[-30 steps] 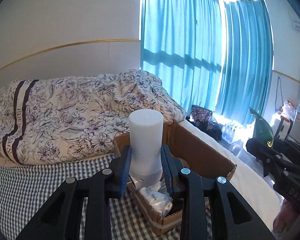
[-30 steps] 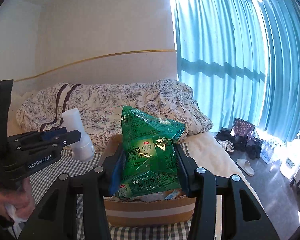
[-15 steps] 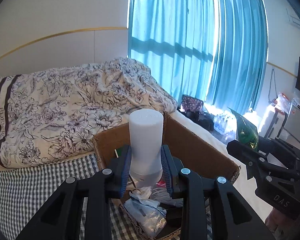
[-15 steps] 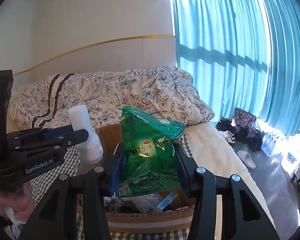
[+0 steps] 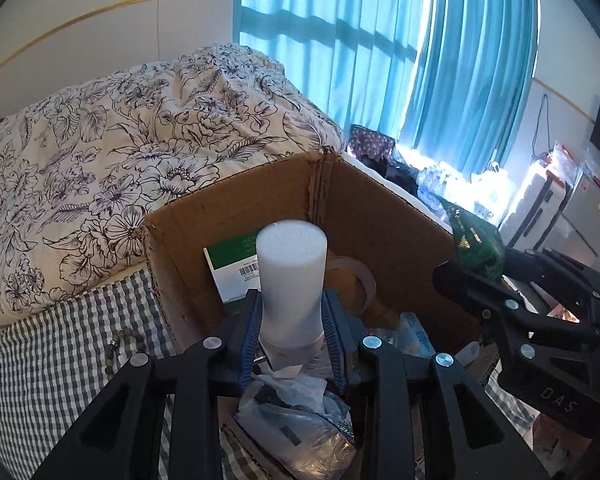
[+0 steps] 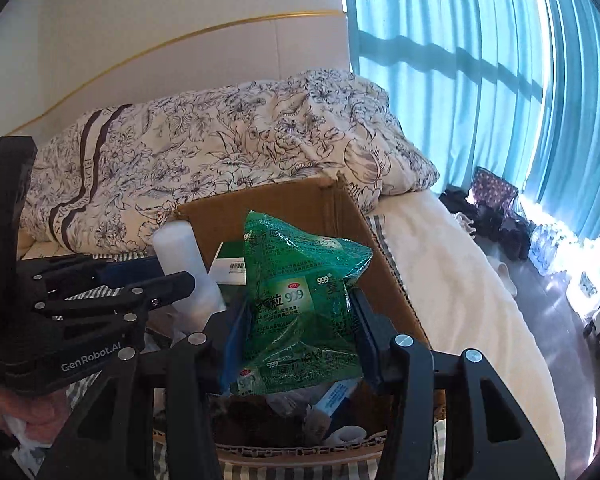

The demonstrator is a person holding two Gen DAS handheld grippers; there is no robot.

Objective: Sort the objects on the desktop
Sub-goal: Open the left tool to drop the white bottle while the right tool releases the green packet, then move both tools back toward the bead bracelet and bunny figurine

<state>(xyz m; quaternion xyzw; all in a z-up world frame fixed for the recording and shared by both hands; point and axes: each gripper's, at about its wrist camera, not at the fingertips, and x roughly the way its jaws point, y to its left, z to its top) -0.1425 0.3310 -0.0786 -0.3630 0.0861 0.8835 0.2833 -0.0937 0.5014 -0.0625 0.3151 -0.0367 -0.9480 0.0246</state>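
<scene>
Left claw (image 5: 292, 336): clamped on a white bottle (image 5: 291, 280), blue pads pressed to either side of its lower body. Bottle upright, held over the open cardboard box (image 5: 384, 220), near the box's left wall.

Right claw (image 6: 296, 340): clamped on a green packet (image 6: 300, 312) printed "999", the crinkled foil standing up between the fingers. Packet held above the box's near right part; box wall behind it at (image 6: 260, 208).

Box contents, as far as visible: a green-and-white carton (image 5: 236, 268) with a barcode leaning at the back wall; a roll of brown tape (image 5: 356, 280); clear plastic wrappers (image 5: 296, 420) at the near end; a small blue-and-white item (image 6: 336, 396), too hidden to name.

Box stands on a bed with a grey checked sheet (image 5: 60, 352). A string of beads (image 5: 120, 344) lies on the sheet just beside the box's left wall. A flowered quilt (image 5: 140, 140) is heaped behind the box. Teal curtains (image 5: 380, 60) hang at the window.

A hand (image 6: 24, 408) grips the left claw's handle.
</scene>
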